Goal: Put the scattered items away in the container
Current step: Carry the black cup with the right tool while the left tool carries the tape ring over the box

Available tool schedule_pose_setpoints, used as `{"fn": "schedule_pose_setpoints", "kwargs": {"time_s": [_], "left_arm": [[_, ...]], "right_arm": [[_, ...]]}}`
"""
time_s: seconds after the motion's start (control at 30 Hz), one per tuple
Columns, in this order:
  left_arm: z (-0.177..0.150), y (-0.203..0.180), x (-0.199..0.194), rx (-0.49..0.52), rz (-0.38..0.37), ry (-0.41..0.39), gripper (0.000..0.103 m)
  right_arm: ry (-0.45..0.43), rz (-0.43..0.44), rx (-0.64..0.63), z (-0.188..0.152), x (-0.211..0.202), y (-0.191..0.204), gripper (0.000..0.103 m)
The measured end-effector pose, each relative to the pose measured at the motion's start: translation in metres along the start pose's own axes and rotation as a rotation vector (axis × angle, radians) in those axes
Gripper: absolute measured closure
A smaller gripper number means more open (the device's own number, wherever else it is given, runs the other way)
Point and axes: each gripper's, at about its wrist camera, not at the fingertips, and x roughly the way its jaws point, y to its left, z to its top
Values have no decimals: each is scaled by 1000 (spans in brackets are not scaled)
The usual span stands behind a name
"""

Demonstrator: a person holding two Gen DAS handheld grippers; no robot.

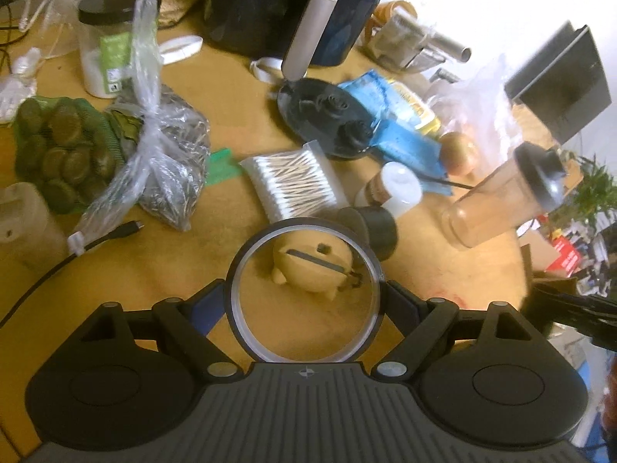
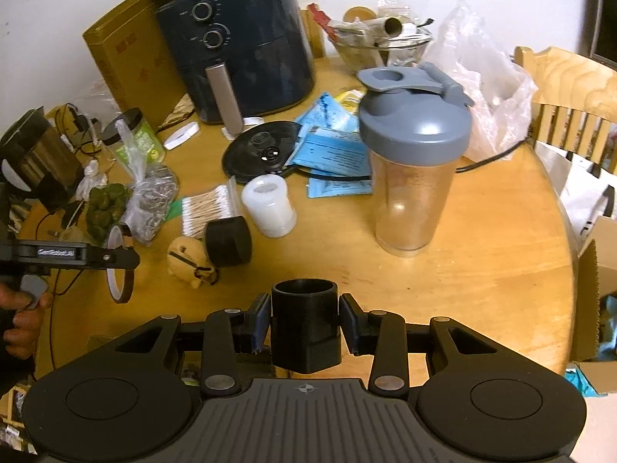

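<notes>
Two tools: both loaded, one item each.
Left wrist view, left tool: clamped across a tape ring, its pads pressing the rim on either side.
Tape ring, look: thin dark hoop with a pale inner band, hollow; the surface and a tan pig-shaped toy show through it.
Ahead of the left tool: a black cylinder on its side, then a packet of cotton buds beyond.
Right wrist view, right tool: clamped on a black cup, open mouth upward, pads on its flat lower sides.
Left of the right tool: the other tool carries the ring clear above the surface, a hand on its grip.
Ahead and right: a clear shaker bottle with a grey lid, standing upright.
Container: I judge the black cup is the likely one, though that is uncertain.
Doing it well: keep the cup level and still; bring the ring over its mouth before letting go, as a thin hoop may roll.
</notes>
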Motion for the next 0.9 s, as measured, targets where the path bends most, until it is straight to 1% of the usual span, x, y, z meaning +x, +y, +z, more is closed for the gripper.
{"fn": "schedule_pose_setpoints", "kwargs": {"time_s": [0.2,0.4,0.7,0.9], "left_arm": [[-8,-11,-29,-2,15,-28,16],[-20,-22,-50,-11,19,-45,16],[-42,-33,-60,-31,23,-41,16],[-60,-40,-57,-24,50,-4,16]], "right_arm": [[4,42,-39,4,-1,13,62],[2,79,-63,5,-6,23,62],[24,131,-87,-1,-8,36,62],[55,158,-120,-8,-2,45,62]]}}
